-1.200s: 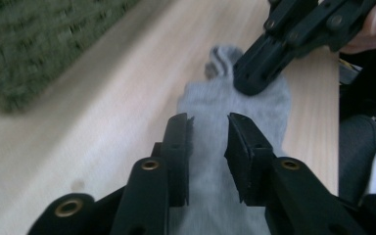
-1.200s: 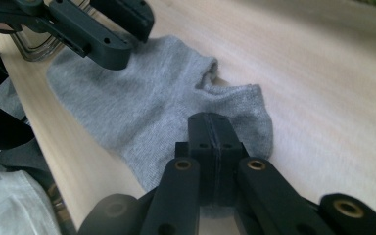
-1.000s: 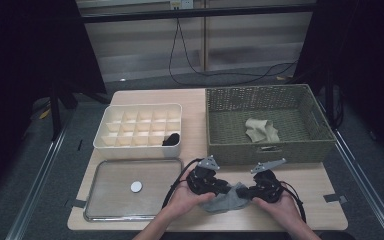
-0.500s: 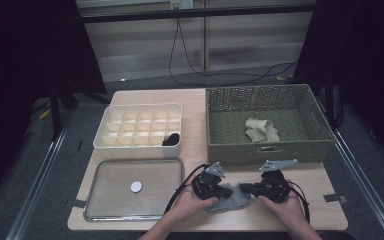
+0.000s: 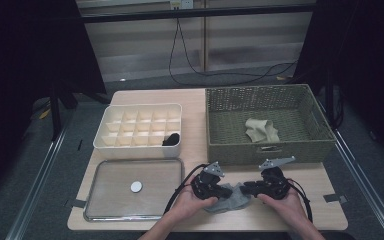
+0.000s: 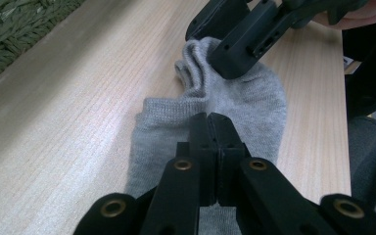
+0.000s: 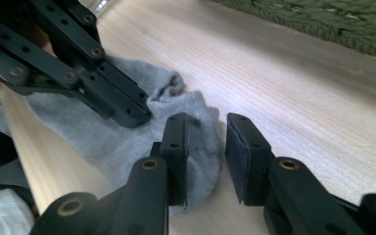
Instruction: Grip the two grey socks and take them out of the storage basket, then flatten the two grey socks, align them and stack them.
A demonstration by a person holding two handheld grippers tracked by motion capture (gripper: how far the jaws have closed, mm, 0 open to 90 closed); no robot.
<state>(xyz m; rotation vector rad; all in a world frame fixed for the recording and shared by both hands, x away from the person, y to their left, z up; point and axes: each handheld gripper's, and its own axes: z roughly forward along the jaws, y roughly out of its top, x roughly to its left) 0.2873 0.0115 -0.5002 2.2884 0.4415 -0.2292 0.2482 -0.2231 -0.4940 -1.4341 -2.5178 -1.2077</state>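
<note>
My left tongs (image 6: 214, 128) are clamped on the grey sock (image 6: 235, 105) lying on the counter (image 5: 200, 107) just in front of the wicker basket (image 5: 267, 150), pinning it, I judge, while my right tongs (image 7: 203, 147) gape apart astride its edge.

Right gripper (image 7: 205, 156): fingers (image 7: 176, 156) rise from 6 o'clock, parted with a clear gap. One finger rests on the edge of the grey sock (image 7: 127, 132); the other stands over bare wooden surface (image 7: 298, 93) just beside it. Sock lies flat, spreading toward 9 o'clock, its open cuff bunched near centre. Left gripper (image 7: 139, 115) enters from 10 o'clock, tips closed together on the sock near the cuff. Green woven basket (image 7: 333, 24) wall at 1 o'clock.
</note>
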